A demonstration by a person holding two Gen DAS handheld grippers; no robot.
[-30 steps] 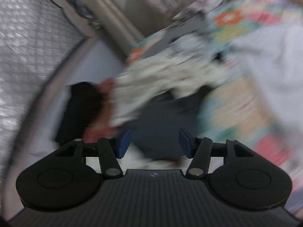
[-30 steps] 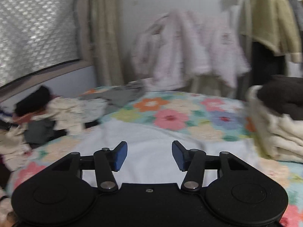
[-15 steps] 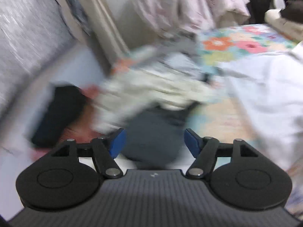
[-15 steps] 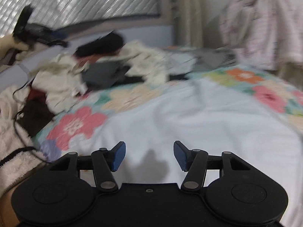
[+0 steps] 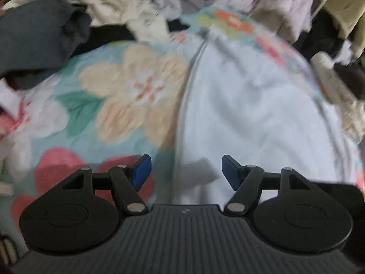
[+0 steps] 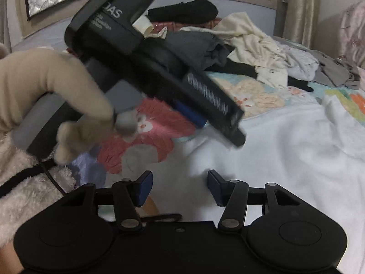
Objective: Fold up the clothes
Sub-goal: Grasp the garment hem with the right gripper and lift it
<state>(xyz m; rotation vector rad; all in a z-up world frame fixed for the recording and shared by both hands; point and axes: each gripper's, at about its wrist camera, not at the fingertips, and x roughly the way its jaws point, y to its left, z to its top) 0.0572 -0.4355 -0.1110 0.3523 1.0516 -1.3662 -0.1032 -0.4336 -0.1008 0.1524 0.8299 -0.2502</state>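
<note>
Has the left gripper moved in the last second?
Yes. The left gripper has swung right, away from the dark grey garment, and now hangs open over the edge of the spread white cloth.

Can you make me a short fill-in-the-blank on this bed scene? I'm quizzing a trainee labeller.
1. Both the left gripper and the right gripper are ____.
2. The white garment lies spread on a ____-patterned bedsheet.
3. The unfolded clothes pile lies ____ the white garment.
4. The hand holding the left gripper wears a ____.

Answers: open; flower; beyond; glove
</note>
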